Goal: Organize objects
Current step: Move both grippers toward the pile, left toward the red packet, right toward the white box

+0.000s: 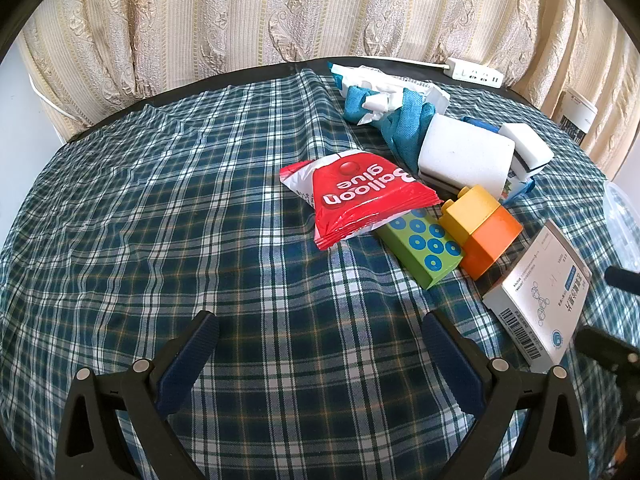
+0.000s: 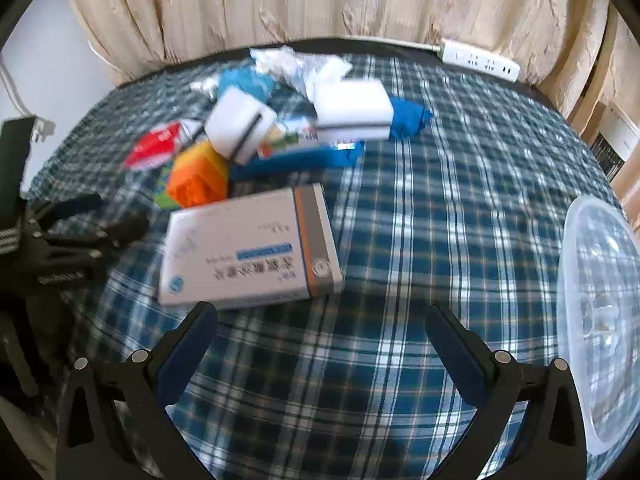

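progress: barely begun, we judge | our left gripper [image 1: 320, 326] and right gripper [image 2: 322, 318] jaws spread, empty | objects [image 1: 420, 196] heaped on table [image 1: 160, 200] | clear container [image 2: 600, 320] holds nothing sorted

Home room, plaid tablecloth [image 1: 200, 200], beige patterned curtains [image 1: 240, 20], white power strip [image 1: 474, 73]

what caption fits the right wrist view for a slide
Open right tongs hover above a white medicine box on the plaid tablecloth, clear plastic container at right.
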Motion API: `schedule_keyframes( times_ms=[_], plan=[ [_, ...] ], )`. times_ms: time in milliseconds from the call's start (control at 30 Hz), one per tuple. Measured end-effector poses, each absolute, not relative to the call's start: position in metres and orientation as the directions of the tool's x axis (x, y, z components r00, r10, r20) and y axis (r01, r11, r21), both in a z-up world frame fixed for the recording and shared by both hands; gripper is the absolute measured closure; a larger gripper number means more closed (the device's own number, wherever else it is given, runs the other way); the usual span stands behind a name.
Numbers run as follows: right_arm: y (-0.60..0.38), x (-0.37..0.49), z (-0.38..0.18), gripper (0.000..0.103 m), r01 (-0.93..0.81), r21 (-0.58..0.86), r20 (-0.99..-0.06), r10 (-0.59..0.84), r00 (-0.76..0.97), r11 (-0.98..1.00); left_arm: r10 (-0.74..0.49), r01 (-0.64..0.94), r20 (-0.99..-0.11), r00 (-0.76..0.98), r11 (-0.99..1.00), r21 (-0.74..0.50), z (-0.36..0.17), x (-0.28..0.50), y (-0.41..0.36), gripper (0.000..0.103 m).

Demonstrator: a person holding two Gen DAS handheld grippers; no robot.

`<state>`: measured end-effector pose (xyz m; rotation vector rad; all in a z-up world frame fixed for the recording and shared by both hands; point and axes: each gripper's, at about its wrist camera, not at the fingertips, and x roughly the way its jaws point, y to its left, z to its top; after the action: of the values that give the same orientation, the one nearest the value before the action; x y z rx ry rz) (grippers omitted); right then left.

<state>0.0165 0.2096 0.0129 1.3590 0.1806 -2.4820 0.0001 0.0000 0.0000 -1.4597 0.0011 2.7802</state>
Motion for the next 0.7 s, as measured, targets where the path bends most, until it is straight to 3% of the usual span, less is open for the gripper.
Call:
schedule_keyframes(
  times_ms=[467,700],
  plan=[
    [0.174,0.019,0.032,0.000,0.351,-0.020,-0.774,-0.208,-0.598,-0.936,0.004,0.019,-0.824,-0.566,-1.000,-0.018,0.001,0.002,-0.006,0.000],
    [0.151,0.028,0.021,0.000,0.388,-0.138,-0.777,-0.143,-0.613,-0.911,-0.002,0.044,-0.824,-0.566,-0.999,-0.027,0.003,0.004,-0.010,0.000]
  ],
)
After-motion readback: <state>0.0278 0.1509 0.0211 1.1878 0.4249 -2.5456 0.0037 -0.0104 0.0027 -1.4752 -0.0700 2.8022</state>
